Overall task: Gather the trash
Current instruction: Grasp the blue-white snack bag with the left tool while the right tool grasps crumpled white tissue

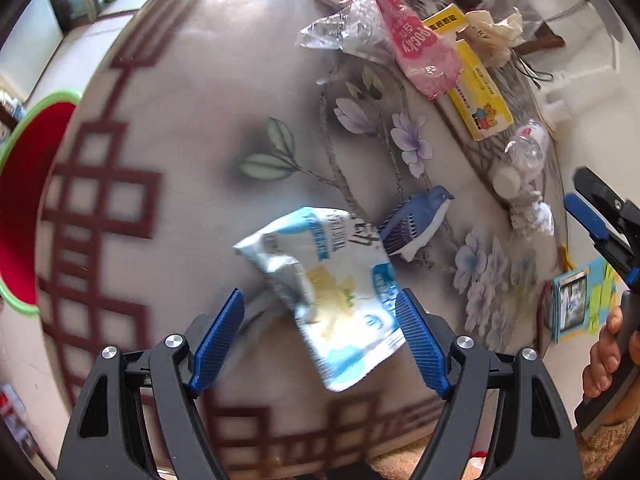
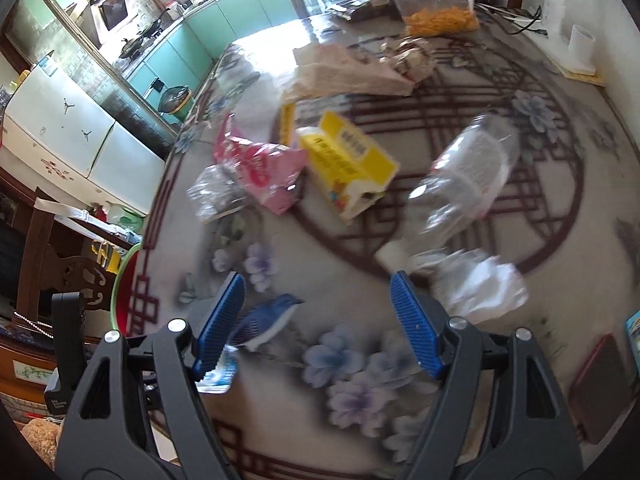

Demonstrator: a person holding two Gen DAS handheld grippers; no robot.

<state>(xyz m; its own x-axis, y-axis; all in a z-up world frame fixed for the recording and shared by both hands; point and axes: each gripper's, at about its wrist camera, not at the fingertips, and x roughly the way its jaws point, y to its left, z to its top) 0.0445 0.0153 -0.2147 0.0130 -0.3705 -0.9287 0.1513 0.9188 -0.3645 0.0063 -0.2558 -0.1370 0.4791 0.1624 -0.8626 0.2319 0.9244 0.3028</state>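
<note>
A crumpled blue-and-white wrapper (image 1: 332, 292) lies on the flower-print tablecloth (image 1: 168, 128) between the jaws of my left gripper (image 1: 320, 340). The jaws stand wide; the wrapper's edge is at the right pad and well apart from the left pad. My right gripper (image 2: 318, 320) is open over the printed bird with nothing between its fingers, and it also shows at the edge of the left wrist view (image 1: 600, 216). Beyond it lie a clear plastic bottle (image 2: 464, 176), a white crumpled tissue (image 2: 480, 284), a yellow box (image 2: 348, 160), a pink wrapper (image 2: 260, 168) and clear film (image 2: 216, 192).
A red basin with a green rim (image 1: 24, 208) sits beside the table's left edge. A red-cased phone (image 2: 600, 388) and a coloured card (image 1: 576, 304) lie at the right. Brown paper bags (image 2: 348, 72) and a bag of orange snacks (image 2: 440, 20) stand further back.
</note>
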